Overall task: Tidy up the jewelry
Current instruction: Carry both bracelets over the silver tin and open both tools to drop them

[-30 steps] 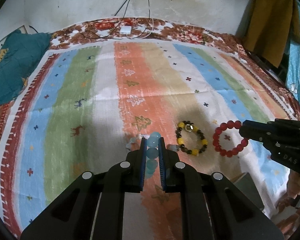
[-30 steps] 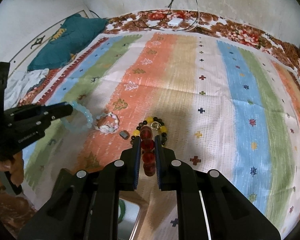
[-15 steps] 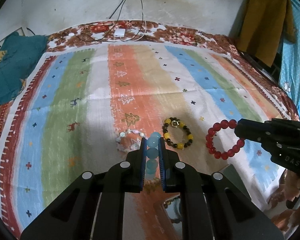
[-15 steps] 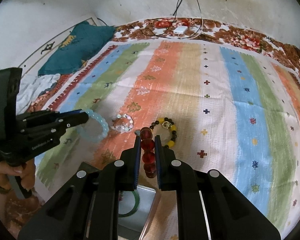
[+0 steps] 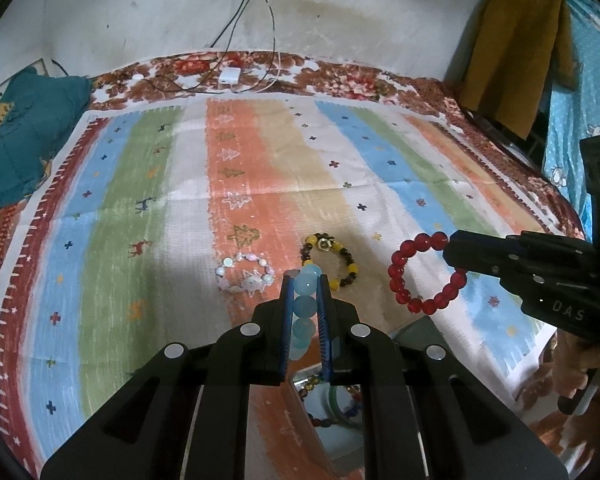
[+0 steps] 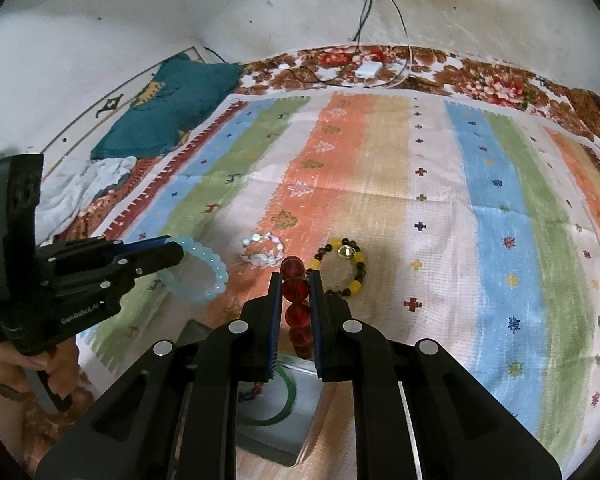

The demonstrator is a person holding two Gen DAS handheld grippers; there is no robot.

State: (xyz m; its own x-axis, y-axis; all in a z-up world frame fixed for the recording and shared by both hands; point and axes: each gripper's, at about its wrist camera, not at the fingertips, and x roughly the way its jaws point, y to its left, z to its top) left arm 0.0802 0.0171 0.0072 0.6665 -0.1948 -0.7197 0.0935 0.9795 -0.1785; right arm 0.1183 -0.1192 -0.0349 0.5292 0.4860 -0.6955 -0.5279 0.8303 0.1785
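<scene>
My left gripper point(image 5: 305, 285) is shut on a pale blue bead bracelet point(image 5: 305, 304), held above the striped cloth; it also shows in the right wrist view point(image 6: 204, 272). My right gripper point(image 6: 296, 280) is shut on a red bead bracelet point(image 6: 296, 300), which hangs as a ring in the left wrist view point(image 5: 424, 276). On the cloth lie a white-pink bracelet point(image 5: 244, 274) and a yellow-and-dark bead bracelet point(image 5: 332, 260). A metal box point(image 6: 276, 416) below both grippers holds a green bangle point(image 6: 282, 408) and other beads.
The striped cloth point(image 5: 260, 168) covers a bed with a floral border. A white charger with cables point(image 5: 230, 77) lies at the far edge. A teal cushion point(image 5: 16, 136) is at far left. A mustard cloth point(image 5: 516, 52) hangs at right.
Both grippers have drawn back toward the near edge and risen with their bracelets; the metal box has come into view beneath them.
</scene>
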